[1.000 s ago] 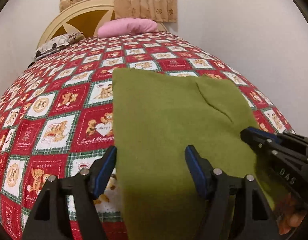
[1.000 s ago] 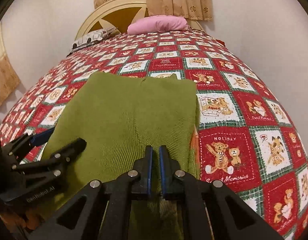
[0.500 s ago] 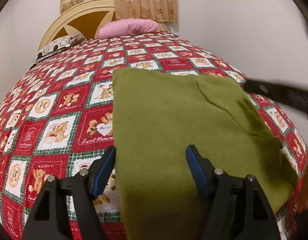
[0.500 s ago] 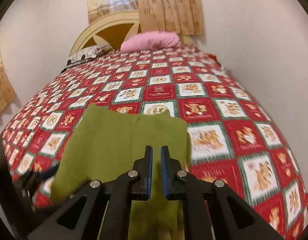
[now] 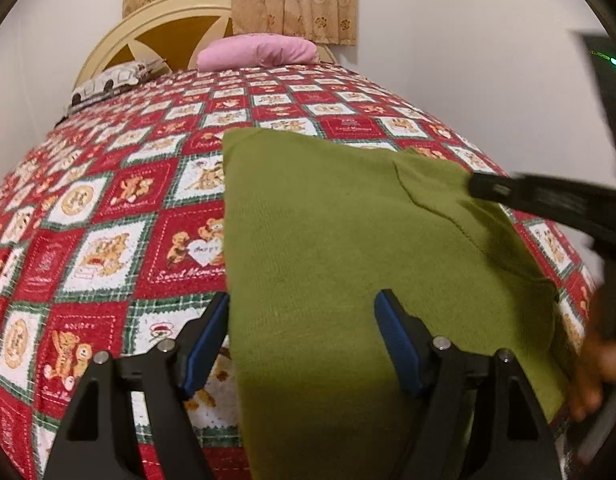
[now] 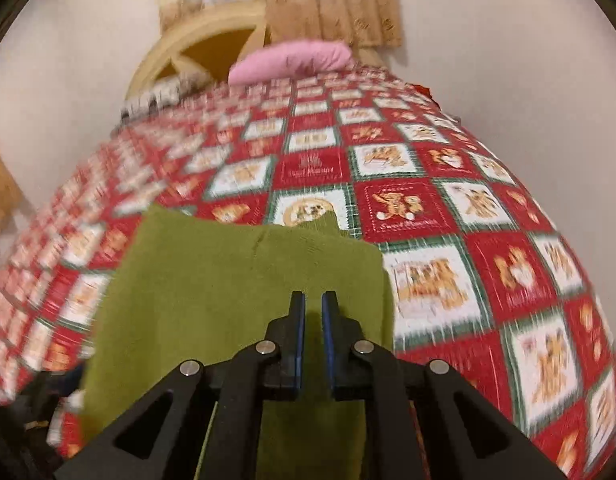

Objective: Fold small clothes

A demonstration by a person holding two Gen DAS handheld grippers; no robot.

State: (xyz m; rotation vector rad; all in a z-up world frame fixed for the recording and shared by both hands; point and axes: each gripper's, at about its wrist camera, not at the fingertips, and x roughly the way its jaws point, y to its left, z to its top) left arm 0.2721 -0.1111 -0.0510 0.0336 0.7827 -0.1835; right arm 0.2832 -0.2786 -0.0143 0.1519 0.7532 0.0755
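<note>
The right gripper point(image 6: 313, 340) has its jaws pinched nearly together, a thin slit between the blue pads, and it has swung up and away from the near hem toward the garment's far right side; whether cloth is caught in them cannot be told. That looks like a fold starting. The left gripper point(image 5: 302, 344) has its jaws spread wide, just opened a touch further, straddling the left edge of the green garment point(image 5: 347, 240), gripping nothing. The garment lies flat on the bed point(image 5: 108, 220).
</note>
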